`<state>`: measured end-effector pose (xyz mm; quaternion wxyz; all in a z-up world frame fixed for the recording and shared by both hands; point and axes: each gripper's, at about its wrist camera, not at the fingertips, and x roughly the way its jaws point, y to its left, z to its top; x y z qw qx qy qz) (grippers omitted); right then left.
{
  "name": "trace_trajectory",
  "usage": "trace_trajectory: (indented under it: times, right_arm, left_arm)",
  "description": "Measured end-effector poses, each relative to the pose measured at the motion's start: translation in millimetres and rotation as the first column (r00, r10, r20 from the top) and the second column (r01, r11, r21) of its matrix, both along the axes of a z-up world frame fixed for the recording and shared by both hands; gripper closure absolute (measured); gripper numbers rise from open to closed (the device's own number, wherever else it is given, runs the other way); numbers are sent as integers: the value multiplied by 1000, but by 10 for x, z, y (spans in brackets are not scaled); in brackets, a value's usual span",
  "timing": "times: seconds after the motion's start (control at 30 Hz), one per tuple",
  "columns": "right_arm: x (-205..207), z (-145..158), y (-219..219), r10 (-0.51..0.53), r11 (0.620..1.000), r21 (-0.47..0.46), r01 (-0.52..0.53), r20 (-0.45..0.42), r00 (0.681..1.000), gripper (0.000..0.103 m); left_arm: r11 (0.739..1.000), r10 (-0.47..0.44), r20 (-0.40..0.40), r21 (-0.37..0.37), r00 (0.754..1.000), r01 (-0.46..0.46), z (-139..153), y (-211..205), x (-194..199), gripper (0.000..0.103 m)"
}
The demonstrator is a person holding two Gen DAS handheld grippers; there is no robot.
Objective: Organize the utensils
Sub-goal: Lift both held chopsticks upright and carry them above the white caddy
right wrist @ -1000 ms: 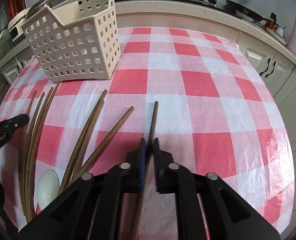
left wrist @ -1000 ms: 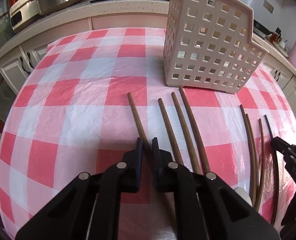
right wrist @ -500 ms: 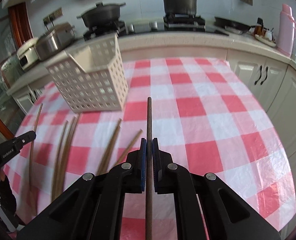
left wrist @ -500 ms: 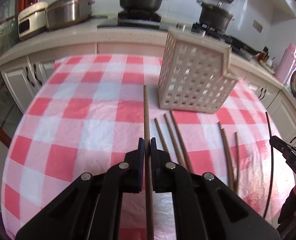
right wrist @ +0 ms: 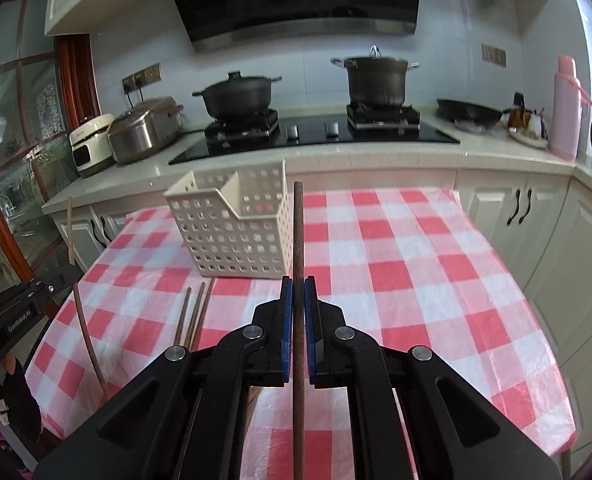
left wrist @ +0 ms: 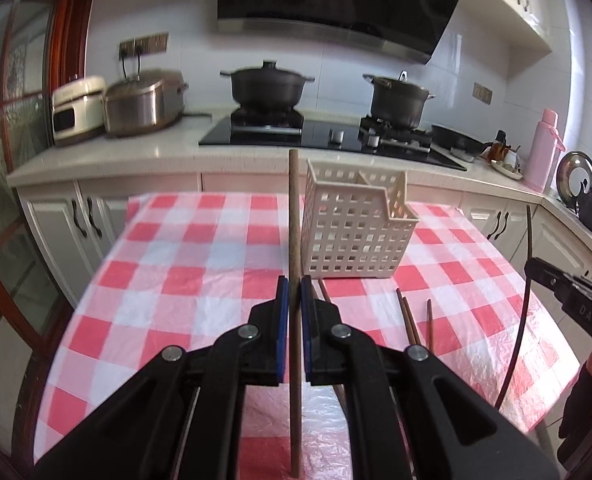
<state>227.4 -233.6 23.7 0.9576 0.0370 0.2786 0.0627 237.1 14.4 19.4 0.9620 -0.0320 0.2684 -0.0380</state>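
My left gripper [left wrist: 294, 286] is shut on a brown wooden chopstick [left wrist: 294, 220] held upright above the table. My right gripper [right wrist: 298, 286] is shut on another brown chopstick [right wrist: 298, 232], also upright. A white perforated plastic basket [left wrist: 355, 232] with a divider stands on the checked tablecloth ahead; it also shows in the right wrist view [right wrist: 236, 232]. Several more chopsticks [left wrist: 409, 320] lie on the cloth in front of the basket; they also show in the right wrist view [right wrist: 192, 316]. The right gripper appears at the right edge of the left view [left wrist: 535, 270], the left gripper at the left edge of the right view [right wrist: 70, 276].
The table has a red and white checked cloth [left wrist: 184, 280]. Behind it runs a counter with a stove [right wrist: 315, 136], two dark pots [left wrist: 268, 86], a steel cooker [left wrist: 144, 102] and a pink flask [right wrist: 567, 108]. White cabinets [right wrist: 519, 208] flank the table.
Both grippers have lifted their chopsticks off the cloth and tilted up, so the views now look level across the table to the stove. Both stay shut.
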Motion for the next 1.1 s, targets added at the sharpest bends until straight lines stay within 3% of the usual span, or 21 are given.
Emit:
trace_trajectory:
  times: [0.43,0.73,1.1]
  right_arm:
    - [-247,217,109,18,1000,-2,-18,121,992,97]
    - [-112,344,162,31,1000,-8,-30,168,985,97]
    - [280,725,251,61,998,-30,-55,258,964,97]
  left_arm:
    - [1000,-7,126,16,992,5,172,-73,-333,97]
    - [999,-19,187,41,982,12,376,-154,-227,97]
    - [999,-45,287,17,957,41,964,-206,144,97]
